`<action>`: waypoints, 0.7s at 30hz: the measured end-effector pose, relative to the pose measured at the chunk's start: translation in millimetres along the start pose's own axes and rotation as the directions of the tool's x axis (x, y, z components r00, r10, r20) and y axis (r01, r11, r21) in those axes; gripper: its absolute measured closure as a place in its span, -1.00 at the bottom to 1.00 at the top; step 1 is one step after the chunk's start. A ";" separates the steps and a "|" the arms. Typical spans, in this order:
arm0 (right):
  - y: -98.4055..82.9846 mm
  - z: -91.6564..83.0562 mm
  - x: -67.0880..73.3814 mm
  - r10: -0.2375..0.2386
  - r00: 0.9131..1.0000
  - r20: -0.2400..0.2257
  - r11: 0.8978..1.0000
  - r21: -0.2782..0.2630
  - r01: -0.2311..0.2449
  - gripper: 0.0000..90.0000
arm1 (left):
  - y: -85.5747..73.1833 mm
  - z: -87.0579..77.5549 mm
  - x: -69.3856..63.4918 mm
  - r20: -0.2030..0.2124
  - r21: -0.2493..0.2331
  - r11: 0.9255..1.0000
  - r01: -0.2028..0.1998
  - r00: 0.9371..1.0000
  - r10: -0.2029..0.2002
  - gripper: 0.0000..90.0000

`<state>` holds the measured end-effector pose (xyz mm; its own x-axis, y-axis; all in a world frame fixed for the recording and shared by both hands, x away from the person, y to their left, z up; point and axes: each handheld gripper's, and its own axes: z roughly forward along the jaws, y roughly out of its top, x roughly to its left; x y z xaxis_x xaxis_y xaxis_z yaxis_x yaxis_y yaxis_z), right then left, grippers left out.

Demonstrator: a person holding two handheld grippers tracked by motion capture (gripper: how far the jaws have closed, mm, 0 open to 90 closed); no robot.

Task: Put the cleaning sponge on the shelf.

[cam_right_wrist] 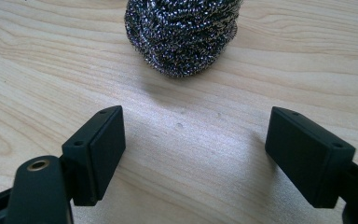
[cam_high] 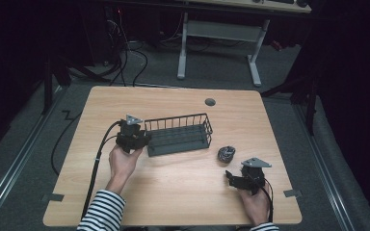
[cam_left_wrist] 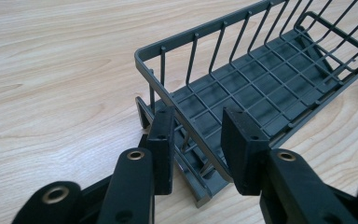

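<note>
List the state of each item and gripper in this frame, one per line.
Wire basket: upright on the table, nothing inside.
Steel scourer: on the table, outside the basket, untouched.
Left gripper: jaws astride the basket's end rim, not closed on it.
Right gripper: open wide, short of the scourer.

Left tool (cam_high: 134,137): black, blocky, topped by a grey three-cornered plate, trailing a thick black cable. Right tool (cam_high: 243,179): black likewise, with its own grey plate and a thinner black cable. Seen close in the left gripper view (cam_left_wrist: 198,147): two flat rectangular black pads with small screw holes, on rounded arms with brass-ringed pivots. Same build in the right gripper view (cam_right_wrist: 193,156). Worn on both arms: sleeves (cam_high: 101,211) striped black and white.
</note>
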<state>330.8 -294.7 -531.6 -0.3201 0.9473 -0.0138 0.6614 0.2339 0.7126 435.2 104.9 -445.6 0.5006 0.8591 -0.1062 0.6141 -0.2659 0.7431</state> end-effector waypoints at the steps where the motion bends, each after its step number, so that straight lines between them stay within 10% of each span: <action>1: 0.0 0.0 0.0 -0.001 1.000 0.000 1.000 0.000 0.001 -0.56 | 0.5 0.8 -2.6 0.003 0.000 1.000 -0.007 1.000 0.007 0.46; 21: 0.0 -0.1 0.2 0.000 1.000 -0.001 1.000 0.001 0.000 -0.55 | -8.6 -30.8 10.7 0.019 -0.100 0.995 0.013 1.000 -0.011 -0.34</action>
<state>330.6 -294.6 -531.5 -0.3204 0.9472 -0.0130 0.6619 0.2337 0.7122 416.4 129.9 -432.7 0.5054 0.8535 -0.1269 0.5563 -0.2099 0.8040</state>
